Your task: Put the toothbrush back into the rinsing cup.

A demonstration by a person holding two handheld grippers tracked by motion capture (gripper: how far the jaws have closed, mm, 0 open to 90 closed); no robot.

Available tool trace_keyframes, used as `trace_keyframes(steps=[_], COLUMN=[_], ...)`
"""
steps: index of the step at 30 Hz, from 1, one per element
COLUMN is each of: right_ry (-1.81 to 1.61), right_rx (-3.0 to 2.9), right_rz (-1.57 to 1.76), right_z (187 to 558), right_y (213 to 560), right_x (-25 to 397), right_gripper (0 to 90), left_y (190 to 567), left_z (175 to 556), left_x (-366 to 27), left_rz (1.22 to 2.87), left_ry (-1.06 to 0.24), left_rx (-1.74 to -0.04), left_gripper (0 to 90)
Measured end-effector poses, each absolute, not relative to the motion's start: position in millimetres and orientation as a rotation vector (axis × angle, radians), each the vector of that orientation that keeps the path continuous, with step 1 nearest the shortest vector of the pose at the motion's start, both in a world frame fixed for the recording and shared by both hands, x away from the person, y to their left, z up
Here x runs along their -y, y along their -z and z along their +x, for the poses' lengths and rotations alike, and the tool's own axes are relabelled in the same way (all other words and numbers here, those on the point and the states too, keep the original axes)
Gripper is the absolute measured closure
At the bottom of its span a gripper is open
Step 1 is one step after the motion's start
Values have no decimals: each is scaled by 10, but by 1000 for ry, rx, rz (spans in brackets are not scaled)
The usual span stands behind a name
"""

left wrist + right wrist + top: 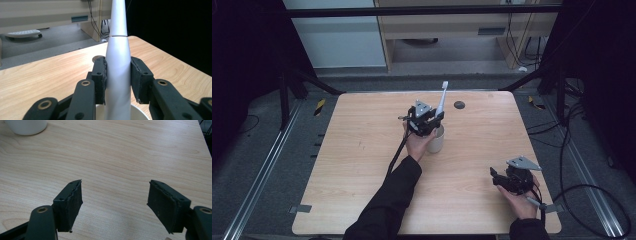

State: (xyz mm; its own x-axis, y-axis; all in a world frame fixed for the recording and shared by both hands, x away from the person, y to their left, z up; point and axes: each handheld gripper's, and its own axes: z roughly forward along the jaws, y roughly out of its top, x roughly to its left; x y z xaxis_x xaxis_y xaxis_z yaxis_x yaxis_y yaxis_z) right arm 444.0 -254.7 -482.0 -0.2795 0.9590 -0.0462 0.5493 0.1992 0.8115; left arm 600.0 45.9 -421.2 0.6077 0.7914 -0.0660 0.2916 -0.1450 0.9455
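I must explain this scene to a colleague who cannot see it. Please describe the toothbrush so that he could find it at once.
On the wooden table, look near the far edge, at the white cup. The left hand-held gripper is just above the cup and clamps the toothbrush, which stands nearly upright. It is the only long, thin white thing, with its brush head on top.

A wooden table (362,165) spreads beneath the claws, a dark round grommet (459,105) set into its far edge beyond them. Farther off, a wooden cabinet (452,30) and hanging cables (517,45) line the floor.
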Motion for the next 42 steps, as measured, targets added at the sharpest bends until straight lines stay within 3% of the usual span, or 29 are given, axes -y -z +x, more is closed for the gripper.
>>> trace_keyframes(steps=[29,42], right_ry=[-933,-939], right_rx=[-1923,-1920], right_rz=[1400,1407], right_z=[4442,4434], right_y=[4826,4826], right_x=[2535,2542], right_gripper=[276,254], left_y=[4387,4213], left_z=[5940,5709], left_x=[-485,-622], left_rz=[1799,1852], left_ry=[-546,-536], left_rx=[-903,-862], left_gripper=[659,453])
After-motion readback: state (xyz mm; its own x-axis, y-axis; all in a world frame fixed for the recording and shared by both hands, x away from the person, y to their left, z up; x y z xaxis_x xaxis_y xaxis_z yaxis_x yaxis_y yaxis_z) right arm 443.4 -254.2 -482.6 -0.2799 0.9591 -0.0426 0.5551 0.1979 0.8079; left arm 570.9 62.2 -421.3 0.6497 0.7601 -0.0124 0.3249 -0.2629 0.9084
